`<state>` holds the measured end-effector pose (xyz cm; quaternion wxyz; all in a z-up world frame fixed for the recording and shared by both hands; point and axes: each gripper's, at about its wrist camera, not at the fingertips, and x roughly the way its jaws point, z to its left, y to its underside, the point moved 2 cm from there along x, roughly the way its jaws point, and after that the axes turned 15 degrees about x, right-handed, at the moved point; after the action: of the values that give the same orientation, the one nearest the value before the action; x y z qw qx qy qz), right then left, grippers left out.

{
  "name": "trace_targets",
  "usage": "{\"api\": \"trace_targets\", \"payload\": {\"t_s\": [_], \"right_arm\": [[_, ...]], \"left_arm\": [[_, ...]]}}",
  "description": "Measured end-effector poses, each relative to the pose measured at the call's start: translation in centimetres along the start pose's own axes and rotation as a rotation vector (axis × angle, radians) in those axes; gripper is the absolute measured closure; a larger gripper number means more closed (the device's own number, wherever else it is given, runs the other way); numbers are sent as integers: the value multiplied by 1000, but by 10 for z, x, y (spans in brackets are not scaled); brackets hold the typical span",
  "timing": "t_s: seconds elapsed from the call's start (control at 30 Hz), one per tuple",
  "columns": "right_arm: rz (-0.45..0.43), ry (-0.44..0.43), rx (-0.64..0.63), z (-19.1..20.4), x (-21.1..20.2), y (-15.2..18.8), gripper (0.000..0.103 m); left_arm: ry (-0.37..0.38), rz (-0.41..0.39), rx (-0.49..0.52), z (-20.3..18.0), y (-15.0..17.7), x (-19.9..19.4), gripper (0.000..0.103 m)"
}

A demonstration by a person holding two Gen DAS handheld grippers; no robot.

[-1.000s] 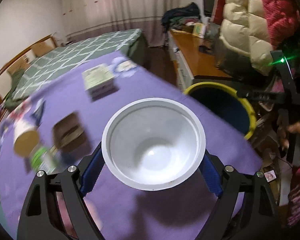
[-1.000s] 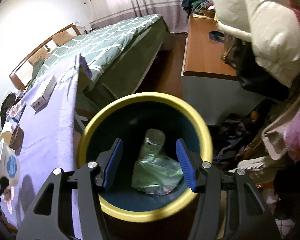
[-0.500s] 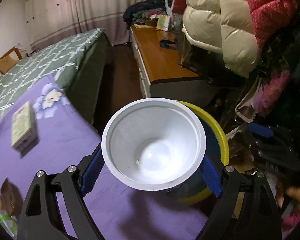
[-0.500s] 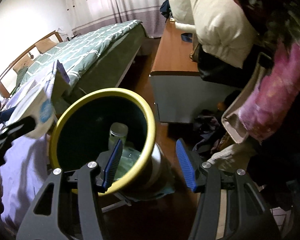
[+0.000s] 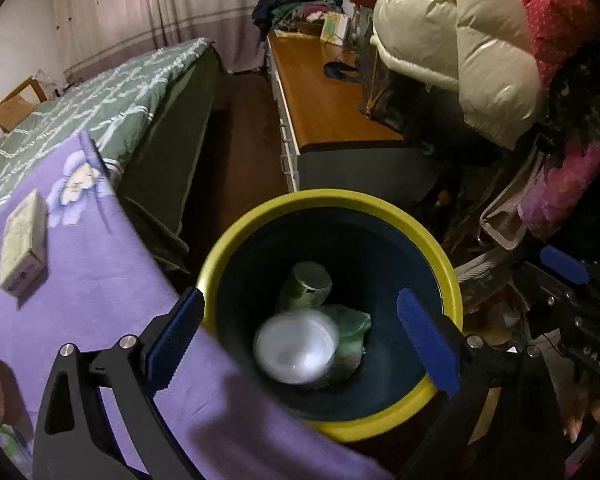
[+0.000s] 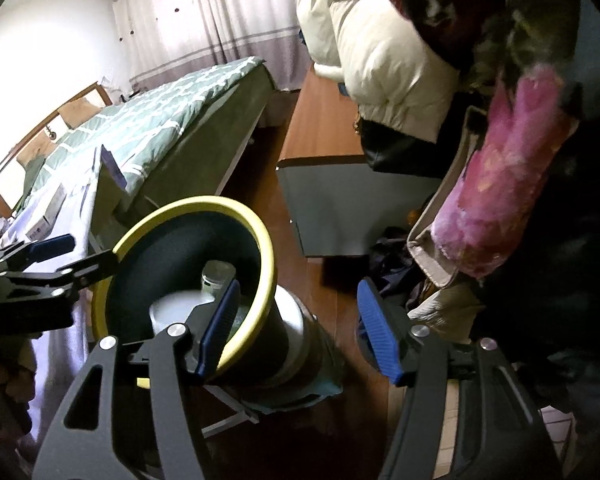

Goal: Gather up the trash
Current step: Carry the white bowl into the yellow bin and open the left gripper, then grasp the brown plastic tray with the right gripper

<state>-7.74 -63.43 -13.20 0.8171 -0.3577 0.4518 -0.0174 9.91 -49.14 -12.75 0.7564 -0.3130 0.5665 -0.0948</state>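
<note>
The bed (image 5: pixel 112 92) with its green checked cover fills the far left of the room, and a wooden-topped cabinet (image 5: pixel 324 104) runs along the right under hanging padded coats (image 5: pixel 460 40). A table under a purple cloth (image 5: pixel 80 280) occupies the near left and carries a small box (image 5: pixel 22 248). The trash bin (image 5: pixel 452 280), dark inside with a yellow rim, stands just beside the table edge. Inside the bin a white bowl (image 5: pixel 296 346) appears blurred, so whether it is at rest cannot be told; it lies over green plastic wrapping (image 5: pixel 350 324) and beside a bottle (image 5: pixel 310 284). The left gripper (image 5: pixel 300 328) is above the bin, its jaws having just been opening, now spread wide with nothing pressed between them. The right gripper (image 6: pixel 296 328) is beside the bin over the floor, jaws partly apart, having just been opening, and empty.
</note>
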Motion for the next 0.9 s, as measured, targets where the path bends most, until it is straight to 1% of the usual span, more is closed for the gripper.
{"api": "trace_targets", "payload": {"t_s": [0.07,0.2,0.33,0.4,0.57,0.7,0.9], "right_arm": [[-4,-9,-5,4,-2,0,44],[1,-39,-40,22,-6,6,43],[28,-98,-100,55,-7,19,42],[42,-124,-140,75,-7,26,42],[63,-189,-231,124,-13,43,42],[81,-249,-320,169,-18,58,42],[119,-320,-417,221,-22,83,42]], "left_arm": [[-20,-23,-7,5,6,-18,7],[-67,-73,-54,22,24,-65,7],[-135,-121,-114,47,48,-115,5],[-182,-139,-148,64,65,-140,5],[-290,-144,-213,97,103,-184,5],[-378,-157,-291,126,141,-220,5],[-489,-159,-398,156,197,-260,5]]}}
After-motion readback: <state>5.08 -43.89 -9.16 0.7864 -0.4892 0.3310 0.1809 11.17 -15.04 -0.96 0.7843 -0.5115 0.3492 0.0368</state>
